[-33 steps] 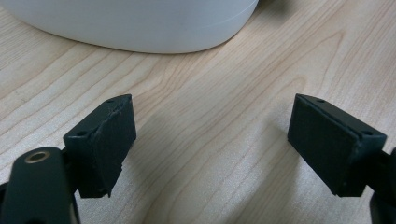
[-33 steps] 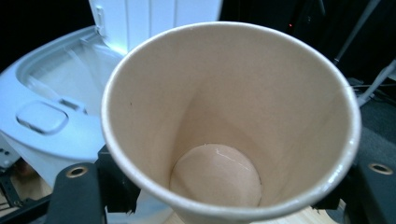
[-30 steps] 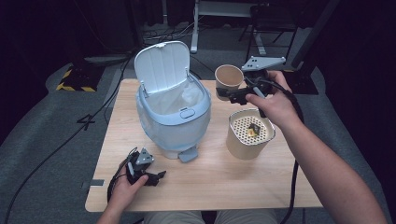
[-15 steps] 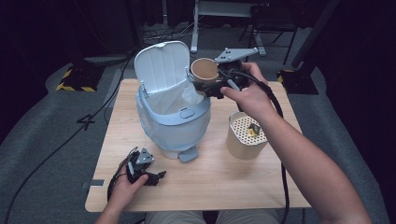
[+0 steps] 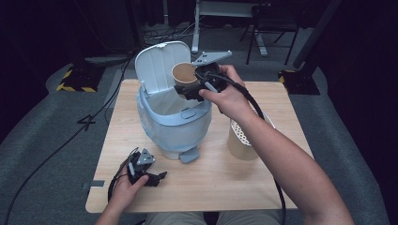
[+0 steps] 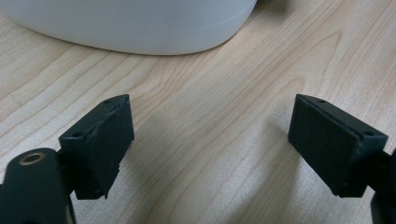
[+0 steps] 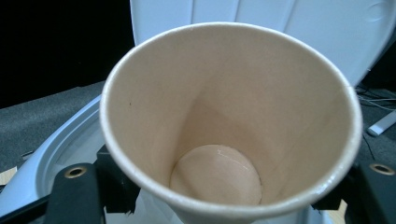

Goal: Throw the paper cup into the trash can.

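Observation:
A brown paper cup (image 5: 184, 72) hangs empty over the mouth of a pale blue lidded bin (image 5: 173, 126), whose lid (image 5: 159, 65) stands up behind it. My right gripper (image 5: 187, 89) is shut on the cup's lower wall. In the right gripper view the cup (image 7: 229, 130) shows its bare inside, with a jaw at each side and the bin's lid (image 7: 280, 14) behind. My left gripper (image 5: 157, 178) rests open on the wooden table (image 5: 225, 187) in front of the bin. Its jaws (image 6: 210, 149) stand wide with bare wood between them.
A second tan cup (image 5: 241, 140) with a perforated white top stands on the table right of the bin, under my right forearm. The bin's foot pedal (image 5: 188, 154) sticks out toward me. Cables trail off the table's left and front edges.
My right gripper has carried the paper cup left from the table's back right to above the open bin. The left gripper has stayed where it was.

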A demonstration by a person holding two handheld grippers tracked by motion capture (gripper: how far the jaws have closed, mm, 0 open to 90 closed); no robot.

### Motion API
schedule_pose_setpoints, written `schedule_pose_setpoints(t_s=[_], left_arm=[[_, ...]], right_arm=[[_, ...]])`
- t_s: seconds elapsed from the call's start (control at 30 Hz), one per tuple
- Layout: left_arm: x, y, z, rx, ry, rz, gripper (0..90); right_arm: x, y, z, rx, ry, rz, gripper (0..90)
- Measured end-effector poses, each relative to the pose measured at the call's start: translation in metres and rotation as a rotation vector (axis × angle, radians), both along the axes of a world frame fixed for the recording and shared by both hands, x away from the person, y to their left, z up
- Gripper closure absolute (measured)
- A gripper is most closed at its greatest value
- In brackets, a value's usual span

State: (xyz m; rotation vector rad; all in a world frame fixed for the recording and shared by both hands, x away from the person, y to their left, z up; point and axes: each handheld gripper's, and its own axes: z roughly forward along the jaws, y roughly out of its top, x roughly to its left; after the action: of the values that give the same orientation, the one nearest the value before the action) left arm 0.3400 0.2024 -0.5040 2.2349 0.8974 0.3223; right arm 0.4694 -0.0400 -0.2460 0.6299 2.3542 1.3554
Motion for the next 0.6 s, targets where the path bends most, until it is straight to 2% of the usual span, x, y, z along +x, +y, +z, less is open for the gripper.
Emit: schedule_pose_setpoints(t_s=[0.2,0.3,0.43,0.53,0.6], left_arm=[[0.000,0.000,0.000,0.000,-0.001,0.000,15.0],[0.000,0.000,0.000,0.000,-0.001,0.000,15.0],[0.000,0.000,0.000,0.000,0.000,-0.001,15.0],[0.000,0.000,0.000,0.000,0.000,0.000,15.0],[0.000,0.000,0.000,0.000,0.000,-0.001,15.0]], right_arm=[[0.002,0.011,-0.007,0.004,0.028,0.005,27.8],[0.003,0.015,-0.010,-0.013,0.052,0.005,27.8],[0.004,0.019,-0.013,-0.045,0.047,0.006,27.2],[0.003,0.021,-0.014,-0.078,0.015,0.014,15.7],[0.005,0.021,-0.015,-0.065,0.037,0.025,15.4]])
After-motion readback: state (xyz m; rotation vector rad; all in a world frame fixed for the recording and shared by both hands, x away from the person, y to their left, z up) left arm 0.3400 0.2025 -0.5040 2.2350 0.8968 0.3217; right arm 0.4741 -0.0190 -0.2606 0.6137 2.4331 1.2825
